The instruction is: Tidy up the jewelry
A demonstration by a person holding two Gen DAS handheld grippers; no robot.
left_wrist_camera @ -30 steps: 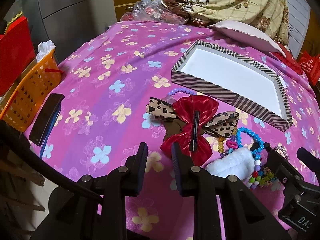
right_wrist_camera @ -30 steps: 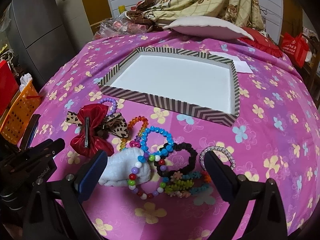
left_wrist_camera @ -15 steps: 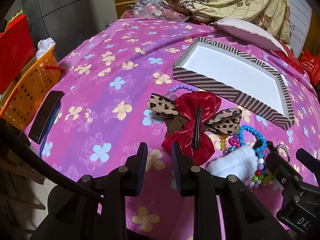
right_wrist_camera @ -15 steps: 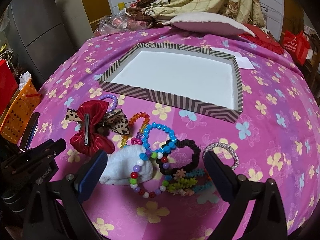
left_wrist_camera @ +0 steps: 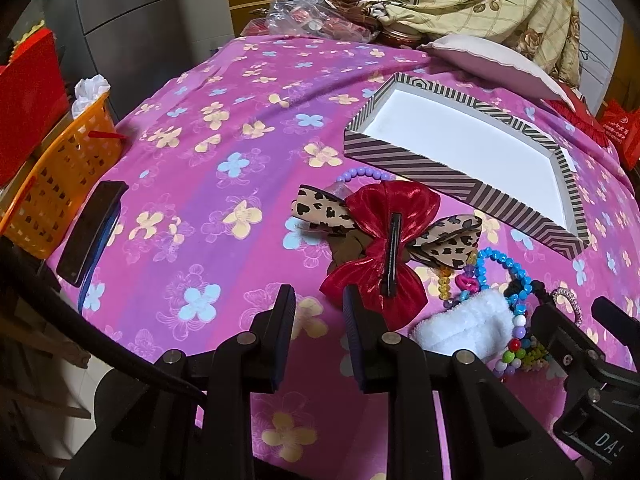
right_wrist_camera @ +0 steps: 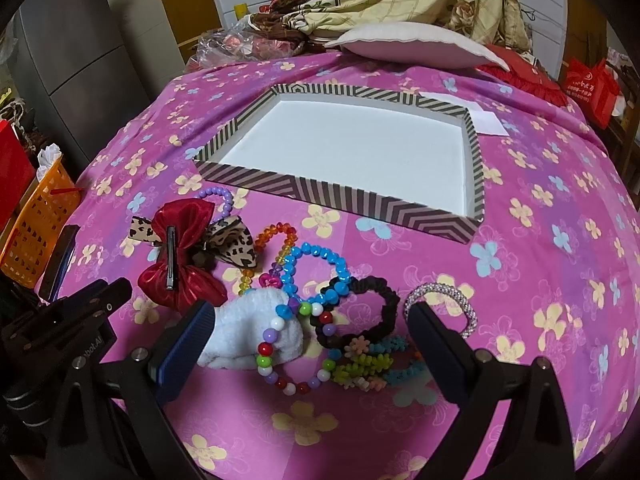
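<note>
Both views nearer, striped tray [right_wrist_camera: 384,206] apparently bare, jewelry pile [right_wrist_camera: 320,312] outside.

Pink floral bedspread [right_wrist_camera: 540,240]: striped tray [right_wrist_camera: 344,196], red bow [right_wrist_camera: 180,256], bead bracelets [right_wrist_camera: 316,276], pillow [right_wrist_camera: 416,46].

Jewelry pile [right_wrist_camera: 316,304] beside empty striped tray [right_wrist_camera: 340,200].

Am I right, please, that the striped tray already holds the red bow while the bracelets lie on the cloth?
Not quite: the tray is empty. The red bow lies on the cloth beside the bracelets, as the right wrist view shows.
</note>
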